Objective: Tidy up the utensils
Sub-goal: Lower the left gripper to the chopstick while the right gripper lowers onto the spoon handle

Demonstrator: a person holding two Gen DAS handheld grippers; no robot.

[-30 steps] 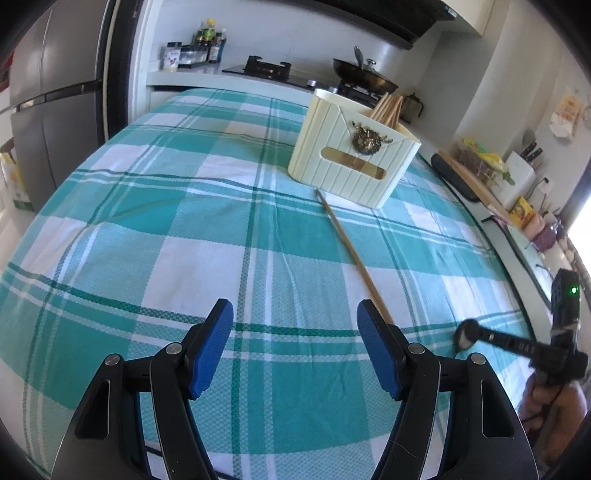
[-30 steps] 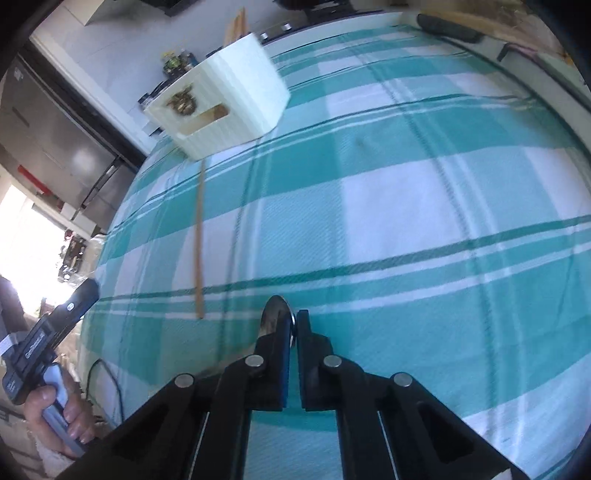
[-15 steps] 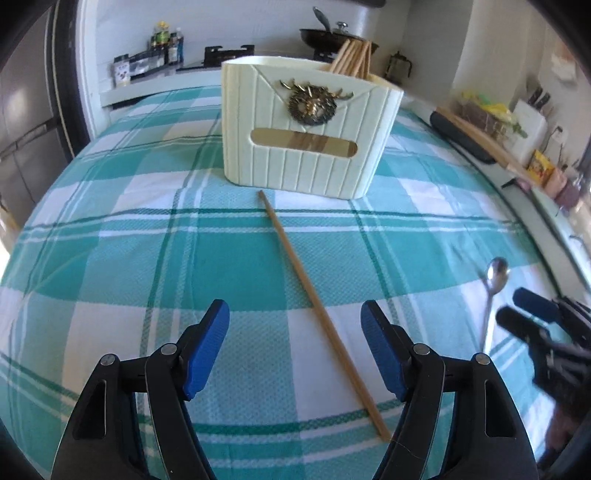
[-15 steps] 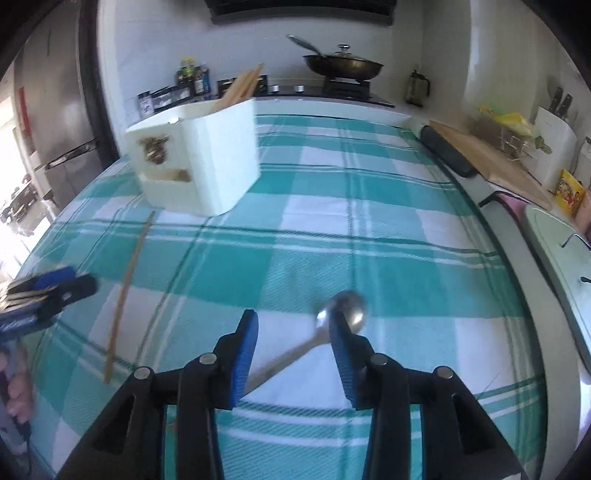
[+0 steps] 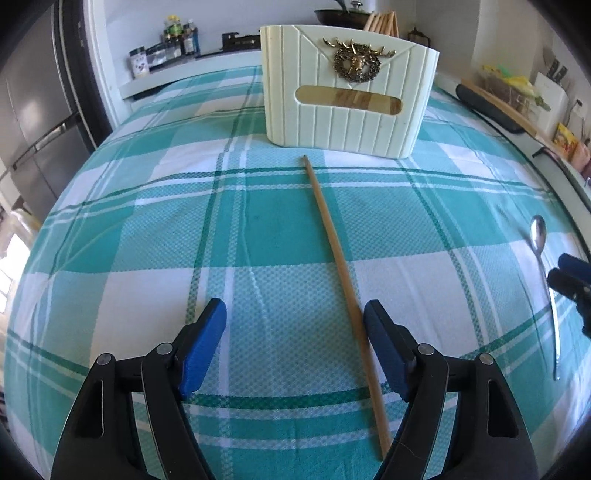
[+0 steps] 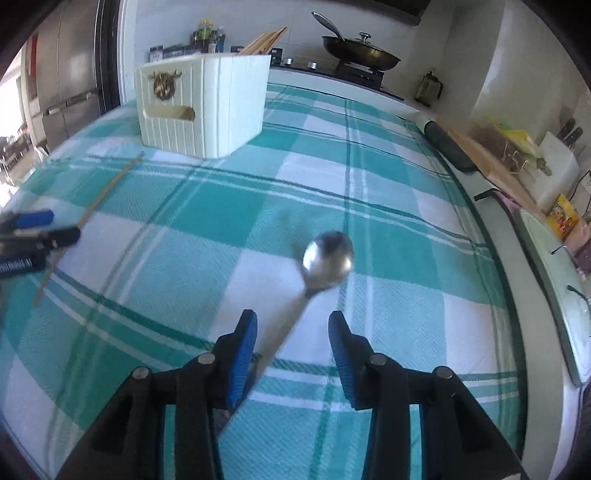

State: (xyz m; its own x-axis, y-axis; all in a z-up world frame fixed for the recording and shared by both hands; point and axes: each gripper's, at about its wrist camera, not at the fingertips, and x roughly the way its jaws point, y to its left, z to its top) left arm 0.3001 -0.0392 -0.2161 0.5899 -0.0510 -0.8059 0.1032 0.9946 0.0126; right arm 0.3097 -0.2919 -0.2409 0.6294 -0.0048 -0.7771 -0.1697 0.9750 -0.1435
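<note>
One checked cloth (image 5: 147, 236) is covering the counter, and one cream holder (image 5: 347, 92) is standing at its far end with several chopsticks (image 5: 382, 22) in it. One loose chopstick (image 5: 332, 251) is lying near me, running between the pads of my left tool (image 5: 295, 325), whose jaws are opening wide without touching it. My right tool (image 6: 291, 332) is hanging half open over one spoon (image 6: 327, 258), gripping nothing.

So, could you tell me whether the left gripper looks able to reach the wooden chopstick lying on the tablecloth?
Probably yes: the left gripper is opening, and the chopstick already runs between its fingers, close to the right one, with nothing covering it.
</note>
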